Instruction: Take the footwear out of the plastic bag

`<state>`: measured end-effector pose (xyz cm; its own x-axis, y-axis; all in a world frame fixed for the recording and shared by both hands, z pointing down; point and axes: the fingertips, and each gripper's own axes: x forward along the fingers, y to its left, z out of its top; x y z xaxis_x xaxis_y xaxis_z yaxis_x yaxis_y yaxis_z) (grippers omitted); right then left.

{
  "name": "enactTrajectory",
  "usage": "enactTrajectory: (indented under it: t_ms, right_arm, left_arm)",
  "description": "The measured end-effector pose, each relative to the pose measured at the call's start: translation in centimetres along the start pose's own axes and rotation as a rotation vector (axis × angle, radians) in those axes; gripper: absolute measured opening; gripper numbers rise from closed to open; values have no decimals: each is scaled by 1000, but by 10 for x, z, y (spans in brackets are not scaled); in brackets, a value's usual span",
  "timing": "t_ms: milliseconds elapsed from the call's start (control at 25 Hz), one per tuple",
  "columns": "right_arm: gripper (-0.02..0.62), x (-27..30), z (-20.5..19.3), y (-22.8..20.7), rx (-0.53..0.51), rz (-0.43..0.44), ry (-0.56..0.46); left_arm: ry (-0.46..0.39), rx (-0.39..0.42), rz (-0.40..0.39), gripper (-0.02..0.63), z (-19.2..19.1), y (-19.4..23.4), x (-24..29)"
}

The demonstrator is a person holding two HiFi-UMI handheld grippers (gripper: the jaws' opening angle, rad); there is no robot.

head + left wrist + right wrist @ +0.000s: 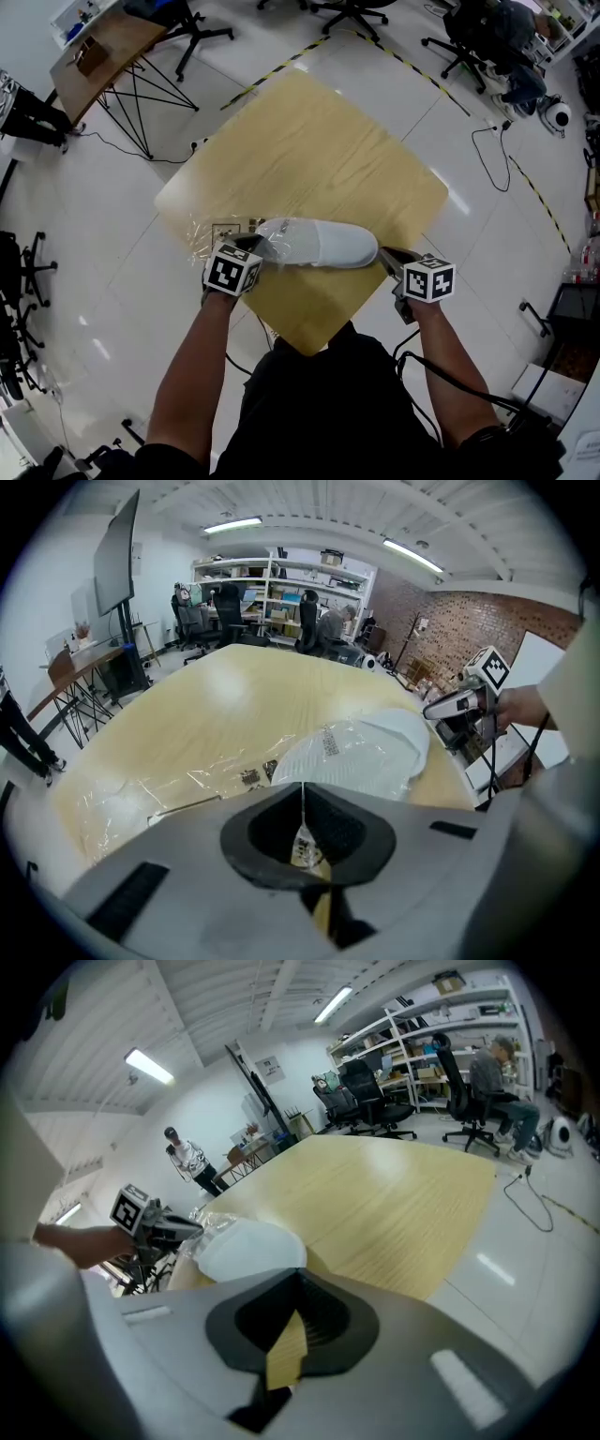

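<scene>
Pinching the clear plastic bag (pixel 159 785) with your left tongs (pixel 302 791), you hold your right tongs (pixel 298 1281) closed together just beside the toe of the white slipper (pixel 323 244), which lies inside the bag on the counter (pixel 309 150).

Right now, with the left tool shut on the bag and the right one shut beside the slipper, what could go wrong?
1. The left tool pinches only thin film of the bag; a pull may tear it or slip.
2. The right tool is shut on nothing, so the slipper is free and may just drag along with the bag.
3. The slipper lies close to the table edge and could slide off.
</scene>
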<state>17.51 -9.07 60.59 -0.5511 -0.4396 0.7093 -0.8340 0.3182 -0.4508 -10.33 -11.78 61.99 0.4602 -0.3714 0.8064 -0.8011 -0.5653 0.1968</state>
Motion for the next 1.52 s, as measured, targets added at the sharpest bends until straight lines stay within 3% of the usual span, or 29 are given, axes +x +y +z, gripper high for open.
enactTrajectory:
  t_ms: [80,120,200,280,480,840,1320,1520]
  right_arm:
    - [4,2,4,3,77,42,-34]
    - [36,4,5,5,130,70,-41]
    - [162,8,3,9,235,134,-42]
    - [188,12,1,11,292,161,-36]
    - [175,26,3,18,288,160,-21]
    - [97,6,8,14,324,216,-111]
    - [89,-31,-13,-22,381,195,-133]
    - [60,-42,-13,-3,399,347,-133]
  left_arm:
    - [2,0,3,15,-1,3,-1]
    - [2,-1,4,15,-2,4,-1]
    - [2,-3,6,15,-2,4,-1]
    - [3,-4,7,15,-3,3,0]
    - [8,-2,16,15,-2,3,3]
    - [0,-34,42,15,-7,7,-2]
    - [59,-16,106,12,-18,31,1]
    - [66,-47,172,9,-21,62,-9]
